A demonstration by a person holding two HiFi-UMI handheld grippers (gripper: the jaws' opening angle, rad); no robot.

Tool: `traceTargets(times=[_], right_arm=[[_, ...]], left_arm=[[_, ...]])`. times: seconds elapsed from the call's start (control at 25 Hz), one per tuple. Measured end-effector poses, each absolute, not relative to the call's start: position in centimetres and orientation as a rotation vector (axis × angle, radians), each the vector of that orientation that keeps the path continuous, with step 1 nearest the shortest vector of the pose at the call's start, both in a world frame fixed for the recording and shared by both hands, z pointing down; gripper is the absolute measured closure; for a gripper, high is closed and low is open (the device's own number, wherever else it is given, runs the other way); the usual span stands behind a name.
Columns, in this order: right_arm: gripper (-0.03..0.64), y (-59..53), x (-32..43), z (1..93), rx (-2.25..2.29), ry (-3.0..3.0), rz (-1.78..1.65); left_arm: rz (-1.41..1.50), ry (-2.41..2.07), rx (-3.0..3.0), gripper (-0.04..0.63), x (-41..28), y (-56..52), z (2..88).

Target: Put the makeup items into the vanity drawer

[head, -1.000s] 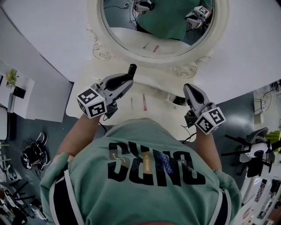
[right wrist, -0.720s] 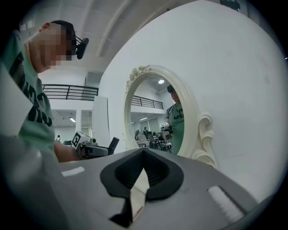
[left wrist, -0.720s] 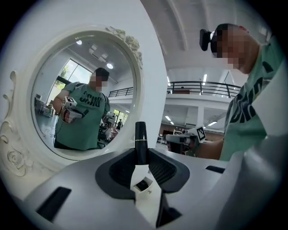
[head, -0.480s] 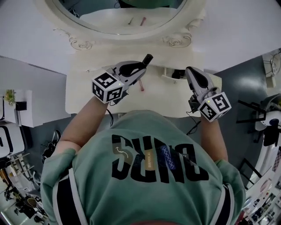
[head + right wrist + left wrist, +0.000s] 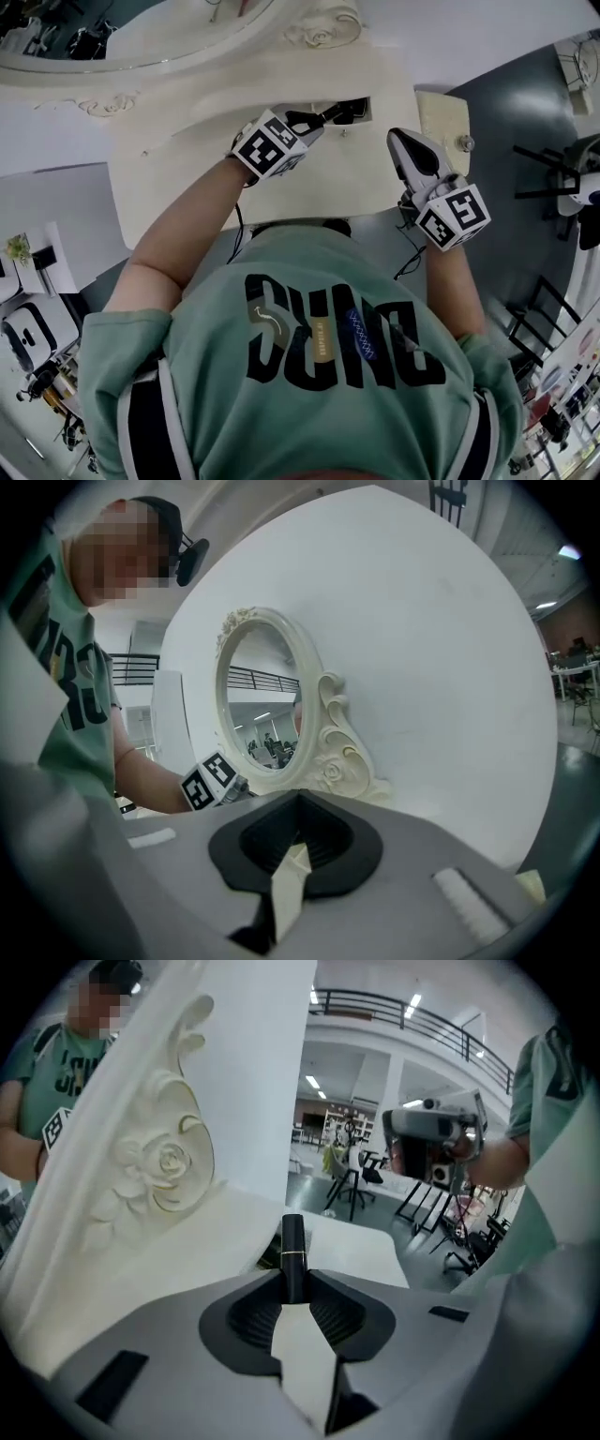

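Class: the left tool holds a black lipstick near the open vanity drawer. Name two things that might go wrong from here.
1. The left tool grips the lipstick only by one end, so it may pivot or slip out before release.
2. The drawer opening looks narrow; the tube might catch its rim and roll across the vanity top.

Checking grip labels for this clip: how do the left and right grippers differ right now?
The left gripper is clamped on a black lipstick; the right gripper is shut on nothing. The left gripper's tips are at the open drawer; the right gripper hangs nearer the front edge of the vanity. Both carry marker cubes.
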State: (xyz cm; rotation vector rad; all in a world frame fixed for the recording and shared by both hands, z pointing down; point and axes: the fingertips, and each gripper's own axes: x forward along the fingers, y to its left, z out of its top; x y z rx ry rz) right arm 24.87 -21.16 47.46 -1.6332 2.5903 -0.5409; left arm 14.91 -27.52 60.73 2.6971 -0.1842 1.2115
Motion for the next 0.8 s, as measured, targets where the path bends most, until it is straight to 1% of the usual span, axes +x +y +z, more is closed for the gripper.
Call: traceTargets(times=[0.16, 0.36, 0.8], right_arm=[[0.608, -19.7, 26.5, 48.6, -1.677, 2.549, -0.574], [0.607, -19.0, 27.4, 49.2, -1.696, 2.52, -0.592], [0.608, -18.7, 27.3, 48.9, -1.689, 2.513, -0.581]], left_arm=[[1.387, -0.177, 2.631, 0.503, 15.7, -27.9, 63.6], [1.532, -0.183, 2.524, 0.502, 16.0, -28.6, 65.9], [1.606, -0.26, 2.376, 0.499, 16.1, -29.8, 66.0]])
